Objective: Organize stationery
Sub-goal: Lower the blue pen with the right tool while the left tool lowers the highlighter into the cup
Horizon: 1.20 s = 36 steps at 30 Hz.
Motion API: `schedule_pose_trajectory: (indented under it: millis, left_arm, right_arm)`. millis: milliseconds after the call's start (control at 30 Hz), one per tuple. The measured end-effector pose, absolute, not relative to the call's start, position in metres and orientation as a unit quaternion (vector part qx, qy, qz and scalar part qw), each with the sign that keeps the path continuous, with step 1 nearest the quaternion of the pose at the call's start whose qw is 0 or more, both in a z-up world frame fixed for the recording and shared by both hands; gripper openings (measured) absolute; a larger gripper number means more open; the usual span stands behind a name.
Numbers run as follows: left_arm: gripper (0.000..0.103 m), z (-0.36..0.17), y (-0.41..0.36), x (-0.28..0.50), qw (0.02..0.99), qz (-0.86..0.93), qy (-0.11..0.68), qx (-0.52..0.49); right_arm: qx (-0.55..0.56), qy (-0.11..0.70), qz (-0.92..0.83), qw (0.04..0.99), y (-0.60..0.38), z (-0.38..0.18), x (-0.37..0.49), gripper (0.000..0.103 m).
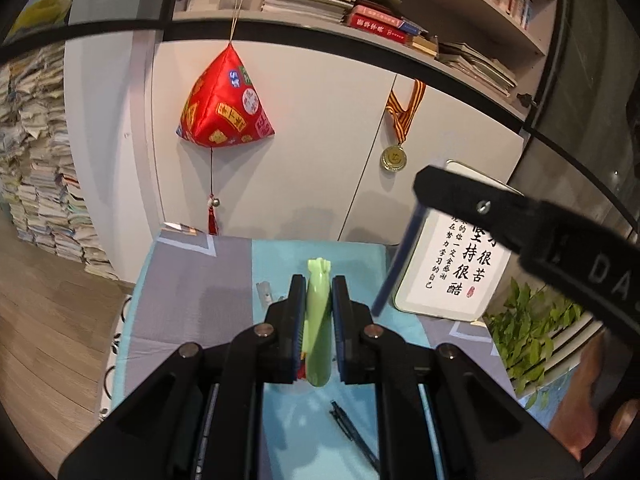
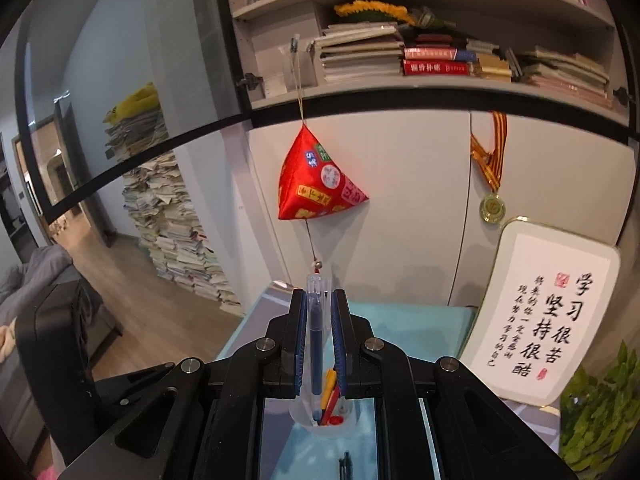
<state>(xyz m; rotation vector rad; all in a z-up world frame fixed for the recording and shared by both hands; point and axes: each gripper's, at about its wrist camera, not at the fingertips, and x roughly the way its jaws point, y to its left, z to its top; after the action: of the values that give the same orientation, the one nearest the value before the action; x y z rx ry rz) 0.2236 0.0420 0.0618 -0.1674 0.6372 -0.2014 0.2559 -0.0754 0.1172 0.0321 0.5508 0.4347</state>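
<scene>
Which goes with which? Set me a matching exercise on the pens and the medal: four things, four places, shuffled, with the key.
Things
1. green pen
2. clear pen
3. black pen
4. medal

Places
A. hanging by a striped ribbon on the cabinet door
B. clamped in the left gripper
C. lying on the blue cloth
D. clamped in the right gripper

Pairs: 1-B, 2-D, 3-C, 4-A
</scene>
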Motion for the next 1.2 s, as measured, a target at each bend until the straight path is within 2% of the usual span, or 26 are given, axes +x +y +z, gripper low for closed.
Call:
schedule_pose_trajectory:
  millis: [467,1200]
  left_arm:
    - [0.012,0.022,0.038,0.243,0.941,-0.075,0.318,-0.09]
    - [0.012,0.015,0.04,0.252,0.941,-0.079,0.31,-0.111]
  right_arm:
    - [0.007,0.282,0.198,0.939,-0.07,0.081,0.278,0.013]
    - [0.003,0.307,0.201,0.93,-0.065,0.056,0.285,0.013]
